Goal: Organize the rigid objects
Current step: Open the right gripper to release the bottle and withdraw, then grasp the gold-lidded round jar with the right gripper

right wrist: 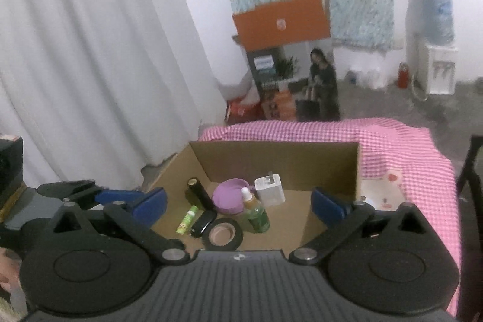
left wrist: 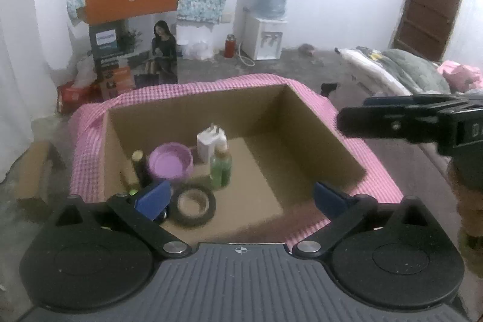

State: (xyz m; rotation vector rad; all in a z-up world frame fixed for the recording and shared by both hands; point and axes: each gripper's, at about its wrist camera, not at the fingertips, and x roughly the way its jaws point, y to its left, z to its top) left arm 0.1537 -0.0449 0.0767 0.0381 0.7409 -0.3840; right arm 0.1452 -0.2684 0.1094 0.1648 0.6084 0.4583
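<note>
Your left hand-held gripper [left wrist: 241,198] and right hand-held gripper [right wrist: 238,201] both spread wide and empty above the cardboard box [left wrist: 317,141], purple bowl [left wrist: 170,163], green bottle [left wrist: 221,171] and tape roll [left wrist: 194,205] inside it

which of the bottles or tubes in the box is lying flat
The small lime-green tube lies flat on the box floor. The black tube and green dropper bottle stand upright.

No lettering was sharp enough to read. The tall printed carton [left wrist: 134,50] at eleven o'clock bore a blue logo panel, its word blurred beyond reading.
</note>
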